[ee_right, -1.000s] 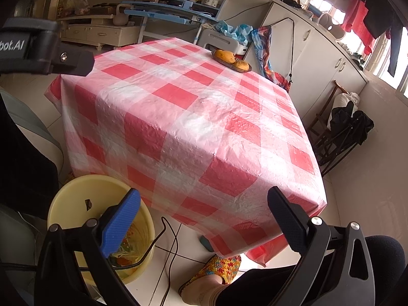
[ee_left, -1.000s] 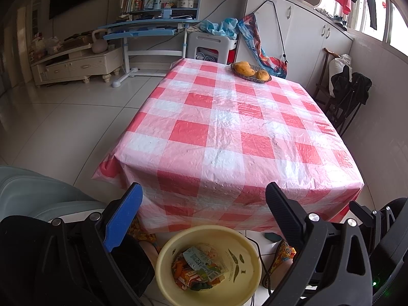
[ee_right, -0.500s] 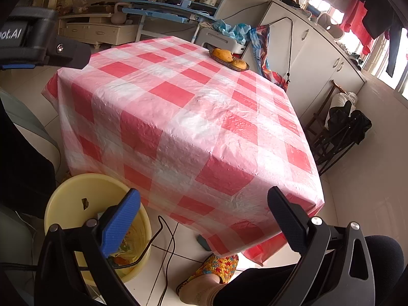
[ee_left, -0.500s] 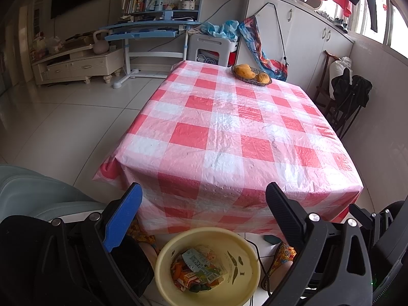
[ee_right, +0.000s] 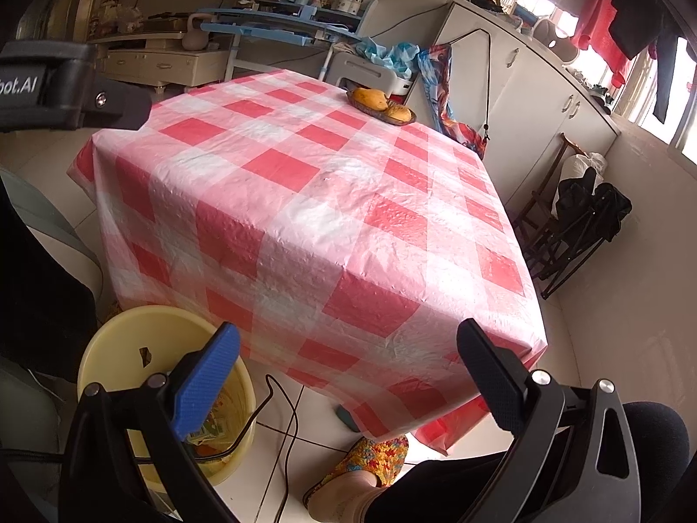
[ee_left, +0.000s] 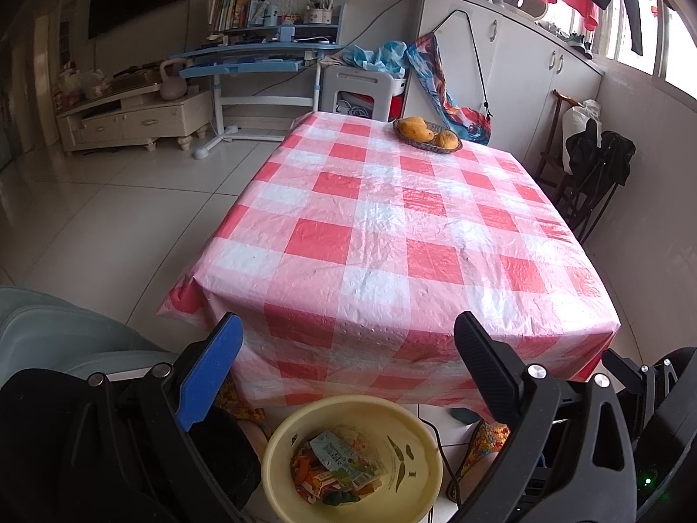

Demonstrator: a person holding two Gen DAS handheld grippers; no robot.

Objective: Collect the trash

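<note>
A yellow trash bin stands on the floor in front of the table, holding several colourful wrappers; it also shows in the right wrist view. My left gripper is open and empty, held above the bin at the table's near edge. My right gripper is open and empty, off the table's near right corner. The red-and-white checked table shows no loose trash on top.
A basket of mangoes sits at the table's far end. A cable runs over the floor by the bin. The person's slippered foot is under the table's corner. A folded black chair stands right.
Both views have shifted slightly, as if the grippers drew back and rose a little. Both grippers stay open and empty.
</note>
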